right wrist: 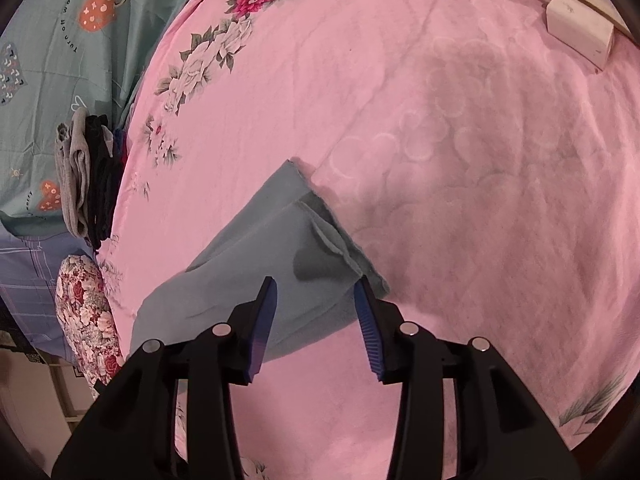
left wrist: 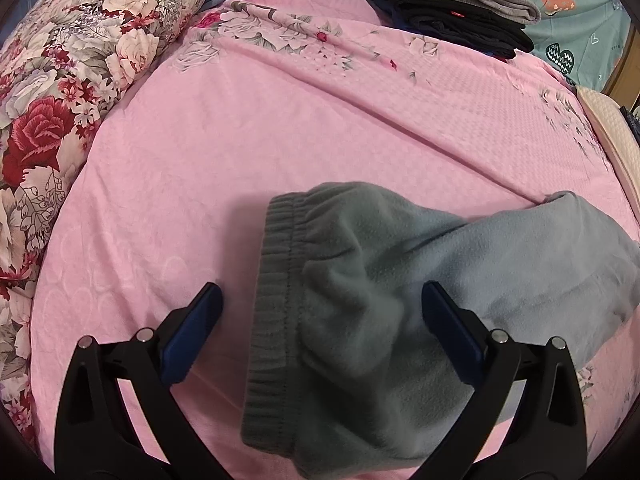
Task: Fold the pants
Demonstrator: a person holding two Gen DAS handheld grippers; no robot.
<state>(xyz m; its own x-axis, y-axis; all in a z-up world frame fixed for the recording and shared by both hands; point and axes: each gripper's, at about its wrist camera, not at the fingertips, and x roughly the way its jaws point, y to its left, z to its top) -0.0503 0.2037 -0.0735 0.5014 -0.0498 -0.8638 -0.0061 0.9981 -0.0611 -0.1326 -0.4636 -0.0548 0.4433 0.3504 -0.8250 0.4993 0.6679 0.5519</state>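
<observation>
Grey-green fleece pants (left wrist: 360, 320) lie on the pink bedsheet (left wrist: 240, 140). In the left wrist view the ribbed waistband (left wrist: 276, 300) faces left and the legs run off to the right. My left gripper (left wrist: 320, 300) is open, its jaws wide apart on either side of the waistband end, just above it. In the right wrist view the leg ends of the pants (right wrist: 280, 260) lie on the sheet (right wrist: 460, 160). My right gripper (right wrist: 316, 284) is open, its fingers straddling the leg cuffs. Neither gripper holds the cloth.
A floral quilt roll (left wrist: 60, 100) lies along the left. A stack of folded grey and black clothes (left wrist: 460, 8) sits at the far edge, also in the right wrist view (right wrist: 88, 176). A small white box (right wrist: 580, 30) lies near the bed edge.
</observation>
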